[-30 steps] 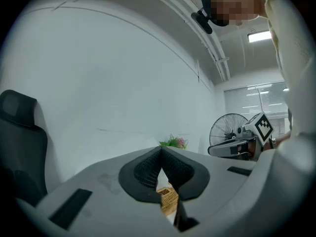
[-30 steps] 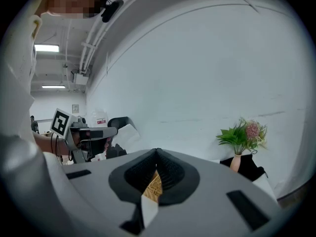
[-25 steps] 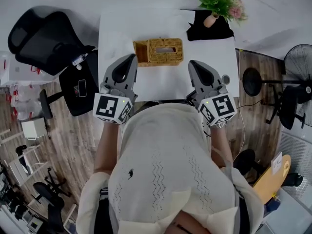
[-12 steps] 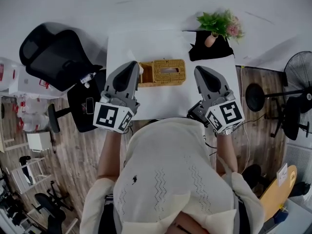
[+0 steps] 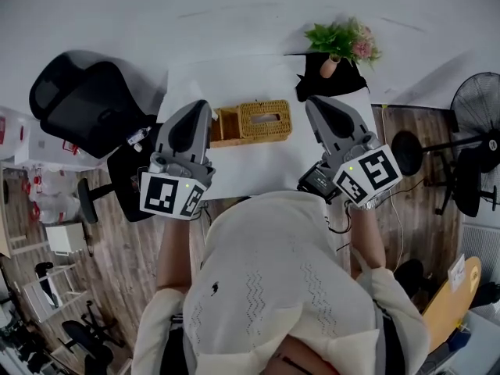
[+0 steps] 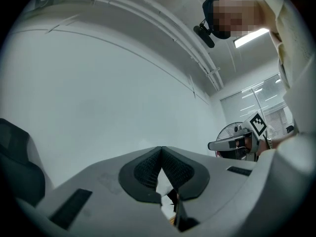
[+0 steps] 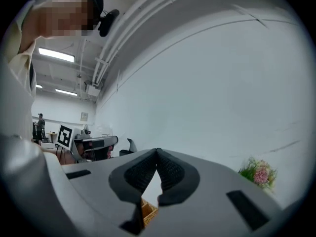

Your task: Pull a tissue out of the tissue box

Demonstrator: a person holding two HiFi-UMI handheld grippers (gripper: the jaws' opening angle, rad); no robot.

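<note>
Tissue box (image 5: 264, 120); left tongs (image 5: 197, 108) closed, empty.

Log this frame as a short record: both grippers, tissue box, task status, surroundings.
left gripper: jaws together, empty, left of box
right gripper: jaws together, empty, right of box
tissue box: wicker, on white table, untouched
task status: no tissue pulled yet
surroundings: potted plant at far right corner; black chair at left

Cream zigzag-knit top (image 5: 273, 287), grey left gripper (image 5: 201, 105), grey right gripper (image 5: 312, 101), marker cubes (image 5: 166, 196)
</note>
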